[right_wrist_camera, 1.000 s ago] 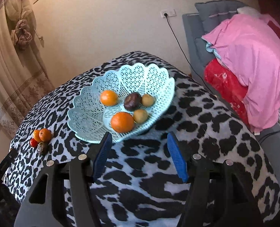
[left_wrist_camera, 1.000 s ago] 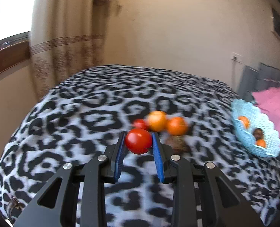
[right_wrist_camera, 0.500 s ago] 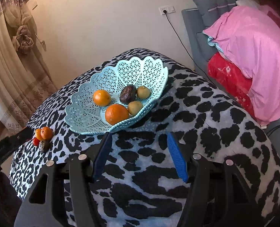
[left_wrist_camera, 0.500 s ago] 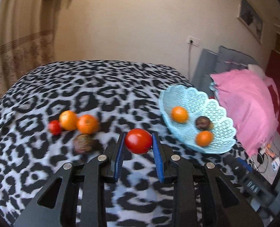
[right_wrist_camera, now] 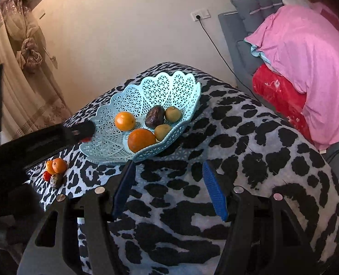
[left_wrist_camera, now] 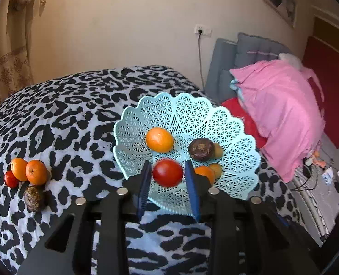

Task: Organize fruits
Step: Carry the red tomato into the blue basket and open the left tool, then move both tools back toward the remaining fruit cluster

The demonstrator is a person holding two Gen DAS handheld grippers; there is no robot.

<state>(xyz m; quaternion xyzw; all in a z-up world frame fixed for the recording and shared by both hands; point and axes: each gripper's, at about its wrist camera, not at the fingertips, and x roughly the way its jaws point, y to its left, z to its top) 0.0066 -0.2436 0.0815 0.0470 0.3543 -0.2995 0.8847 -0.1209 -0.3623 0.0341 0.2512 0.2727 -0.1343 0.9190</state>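
Leopard-print tabletop (left_wrist_camera: 73, 105), basket (left_wrist_camera: 185, 105) as landmark. Left claw (left_wrist_camera: 168, 175) clamps a tomato (left_wrist_camera: 167, 173) over the basket's near rim. Right claw (right_wrist_camera: 169, 188) gapes, nothing held, just short of basket. Suggest lowering before release, into the bare spot clear of the orange (left_wrist_camera: 159, 140).

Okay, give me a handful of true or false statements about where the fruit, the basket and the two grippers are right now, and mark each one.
1. The left gripper holds a red tomato between its fingers. True.
2. The right gripper holds an orange. False: its fingers are open with nothing between them.
3. The light blue basket holds no fruit. False: it contains two oranges, a dark wrinkled fruit and two greenish-brown ones.
4. Some fruit lies on the leopard-print cloth outside the basket. True.
5. The pink blanket lies inside the basket. False: it is heaped beside the table.
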